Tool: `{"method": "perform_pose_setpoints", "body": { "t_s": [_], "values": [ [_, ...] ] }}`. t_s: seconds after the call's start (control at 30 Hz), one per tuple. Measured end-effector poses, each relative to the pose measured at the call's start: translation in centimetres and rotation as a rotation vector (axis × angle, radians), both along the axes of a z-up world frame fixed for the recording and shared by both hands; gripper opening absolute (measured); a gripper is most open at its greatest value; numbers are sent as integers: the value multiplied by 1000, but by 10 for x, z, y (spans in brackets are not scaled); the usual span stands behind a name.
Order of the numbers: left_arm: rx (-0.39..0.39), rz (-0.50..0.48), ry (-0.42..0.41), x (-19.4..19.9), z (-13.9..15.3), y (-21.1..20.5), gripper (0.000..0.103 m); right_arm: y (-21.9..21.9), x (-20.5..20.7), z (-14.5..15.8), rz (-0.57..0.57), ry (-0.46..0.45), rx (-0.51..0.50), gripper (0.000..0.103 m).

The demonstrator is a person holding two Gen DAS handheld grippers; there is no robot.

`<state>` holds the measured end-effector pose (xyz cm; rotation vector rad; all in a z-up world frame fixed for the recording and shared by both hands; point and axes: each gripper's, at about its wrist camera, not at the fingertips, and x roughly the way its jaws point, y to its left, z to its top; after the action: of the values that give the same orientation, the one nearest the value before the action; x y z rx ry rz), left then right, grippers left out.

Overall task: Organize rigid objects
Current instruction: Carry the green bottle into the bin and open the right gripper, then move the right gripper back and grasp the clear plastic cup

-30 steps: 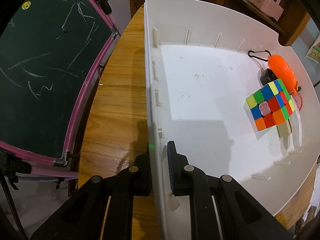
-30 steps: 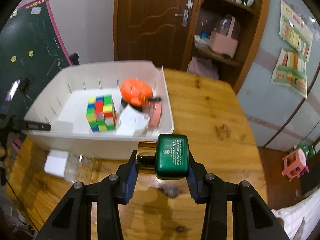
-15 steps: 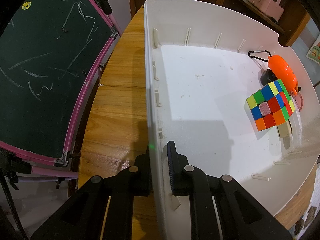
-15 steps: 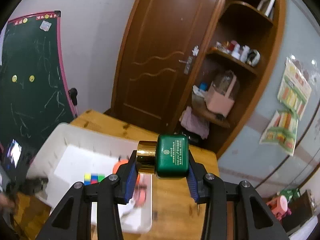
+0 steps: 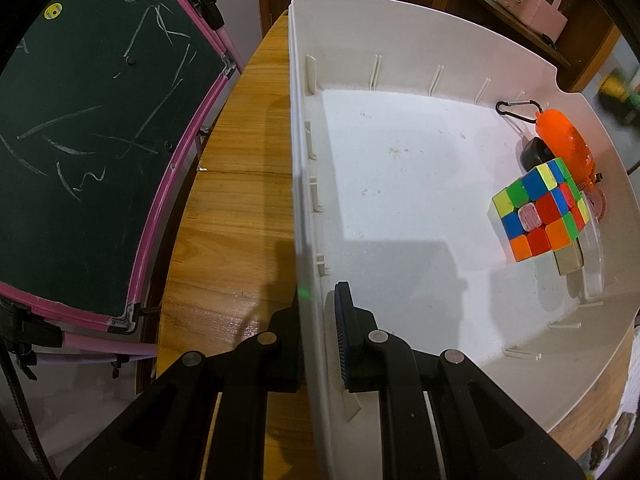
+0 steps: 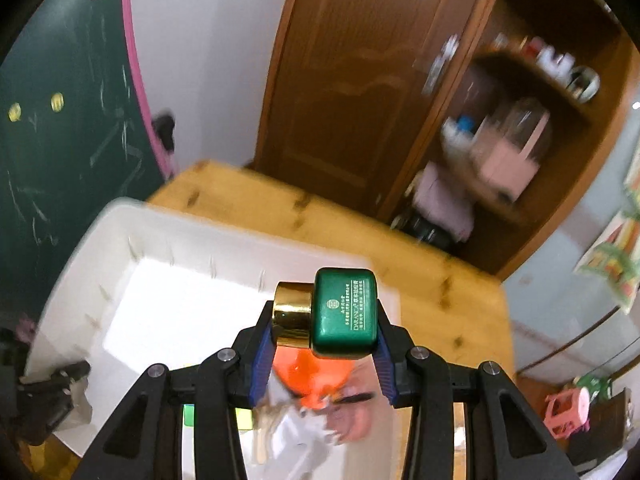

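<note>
**Transfer step: green bottle carried over the bin**

The right gripper [image 6: 324, 332] has its jaws clamped on the green bottle [image 6: 345, 312], gold cap [image 6: 293, 314] pointing left, suspended above the white bin [image 6: 168, 240]. The left gripper [image 5: 316, 320] has its jaws closed on the bin's near wall [image 5: 308, 240], one inside and one outside, steadying it on the wooden surface [image 5: 236, 200].

Step in hand, as judged: delivery of the bottle into the bin. The next move calls for lowering the bottle onto a bare part of the bin floor, clear of the present contents, before release.

Bin contents, clustered at one end: a colour cube [image 5: 538, 216], then an orange case [image 5: 564, 140] with a black carabiner [image 5: 516, 110]. Smaller items beside them cannot be identified. The rest of the floor is bare.
</note>
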<state>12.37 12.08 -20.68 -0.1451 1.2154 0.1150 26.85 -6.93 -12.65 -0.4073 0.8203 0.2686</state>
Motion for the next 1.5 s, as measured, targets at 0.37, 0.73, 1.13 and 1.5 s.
{"method": "perform_pose_setpoints", "body": {
  "t_s": [0.37, 0.73, 1.13, 1.5],
  "values": [
    [4, 4, -3, 0, 1, 0, 14, 9, 13, -50, 3, 133, -63, 44],
    [10, 7, 0, 0, 0, -2, 14, 29, 1, -44, 93, 163, -36, 58],
    [16, 14, 1, 0, 1, -4, 14, 15, -25, -12, 107, 102, 11, 58],
    [18, 18, 1, 1, 0, -5, 14, 2, -65, 24, 130, 4, 27, 58]
  ]
}}
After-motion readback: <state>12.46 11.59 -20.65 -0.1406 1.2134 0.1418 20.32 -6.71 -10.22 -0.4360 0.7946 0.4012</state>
